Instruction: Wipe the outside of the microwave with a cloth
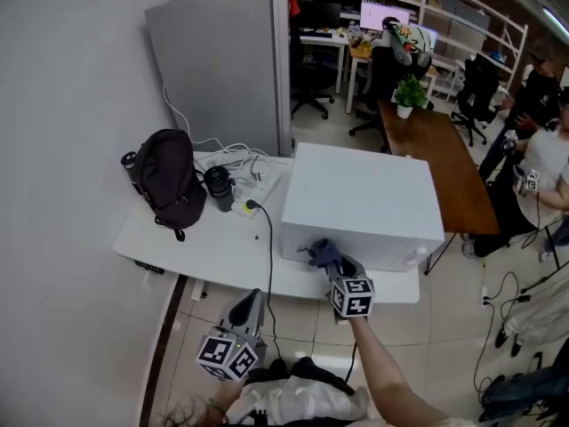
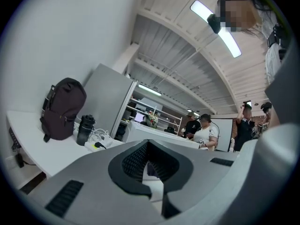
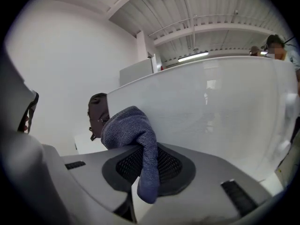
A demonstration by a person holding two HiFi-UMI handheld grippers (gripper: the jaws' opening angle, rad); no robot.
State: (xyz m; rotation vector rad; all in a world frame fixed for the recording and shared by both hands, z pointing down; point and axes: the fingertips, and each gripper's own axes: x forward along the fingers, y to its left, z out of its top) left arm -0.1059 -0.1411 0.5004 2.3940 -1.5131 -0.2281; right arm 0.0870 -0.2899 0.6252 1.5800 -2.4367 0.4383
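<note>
Your right tongs point(image 3: 140, 186) clamp the soft, limp cloth point(image 3: 127, 125) mid-fold beside the microwave point(image 3: 211, 111); bite deep, since it sags; your left tongs point(image 2: 155, 191) seem closed, empty.

Black backpack point(image 1: 169, 181) beside dark bottle point(image 1: 219, 188) on white table point(image 1: 178, 238); potted plant point(image 1: 410, 94) on wooden table point(image 1: 444, 163).

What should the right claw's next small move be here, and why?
Probably press the blue-grey knitted cloth onto the front of the white box-shaped microwave and sweep it toward the person's right. The right claw is shut on the cloth, which sits by the left part of that front face, and most of the face lies to its right. Whether the cloth already touches cannot be told.
</note>
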